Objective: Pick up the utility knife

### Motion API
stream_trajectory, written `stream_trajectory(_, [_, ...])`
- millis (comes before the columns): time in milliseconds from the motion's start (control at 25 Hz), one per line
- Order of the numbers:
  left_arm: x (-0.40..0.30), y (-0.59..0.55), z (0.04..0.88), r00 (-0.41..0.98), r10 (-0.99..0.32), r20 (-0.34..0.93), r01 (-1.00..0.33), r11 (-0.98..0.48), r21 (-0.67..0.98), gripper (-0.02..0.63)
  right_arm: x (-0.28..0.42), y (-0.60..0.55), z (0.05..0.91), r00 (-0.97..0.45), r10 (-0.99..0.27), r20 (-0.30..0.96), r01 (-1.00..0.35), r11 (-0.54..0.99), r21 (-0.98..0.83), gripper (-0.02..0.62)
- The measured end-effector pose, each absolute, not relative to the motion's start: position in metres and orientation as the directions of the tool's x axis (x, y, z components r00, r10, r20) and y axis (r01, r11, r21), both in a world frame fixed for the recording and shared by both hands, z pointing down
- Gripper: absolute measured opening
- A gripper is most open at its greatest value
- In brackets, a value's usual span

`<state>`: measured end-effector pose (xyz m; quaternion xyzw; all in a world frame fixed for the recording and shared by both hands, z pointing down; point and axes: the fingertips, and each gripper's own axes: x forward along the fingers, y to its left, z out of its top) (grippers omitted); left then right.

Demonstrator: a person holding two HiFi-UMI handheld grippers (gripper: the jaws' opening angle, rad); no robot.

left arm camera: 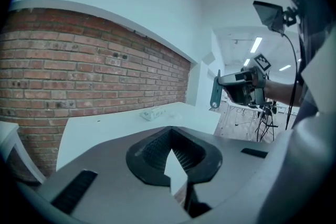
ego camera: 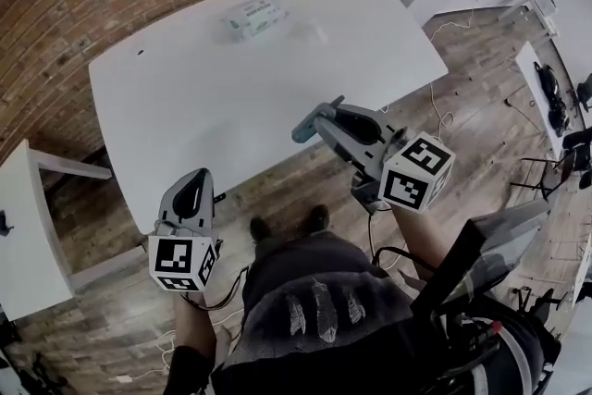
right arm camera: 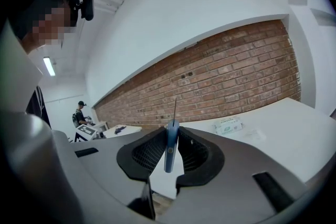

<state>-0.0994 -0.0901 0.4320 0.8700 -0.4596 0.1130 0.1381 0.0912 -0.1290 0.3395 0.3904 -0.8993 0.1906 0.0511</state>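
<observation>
Since the blue utility knife sits clamped between the pads of the right hand-held gripper, we judge the pickup as good as done. Its long axis stands upright across the jaws, with the thin blade out and pointing up and the handle end hanging below. From the head view, the knife is off the white worktop, held above its near edge. The left hand-held gripper is fully closed on nothing, well apart to the left. Any coming move rests with the right hand, and we would keep the bare blade clear of the left.
</observation>
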Motion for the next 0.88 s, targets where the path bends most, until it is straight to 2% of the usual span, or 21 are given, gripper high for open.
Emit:
stream_trajectory(360, [-0.067, -0.082, 0.415, 0.530, -0.773, 0.349, -0.836, -0.545, 0.062, -0.003, 0.129, -0.116, 0.333, -0.694, -0.703, 0.155, -0.712, 0.639, -0.290, 0.075])
stream_trajectory(520, [-0.027, -0.070, 0.412, 0.541, -0.759, 0.362, -0.824, -0.565, 0.045, -0.003, 0.159, -0.106, 0.328, -0.699, -0.703, 0.130, -0.710, 0.659, -0.249, 0.075])
stream_trajectory(880, [0.050, -0.052, 0.395, 0.559, -0.736, 0.382, -0.792, -0.611, -0.017, -0.003, 0.219, -0.087, 0.338, -0.737, -0.669, 0.097, -0.662, 0.684, -0.307, 0.075])
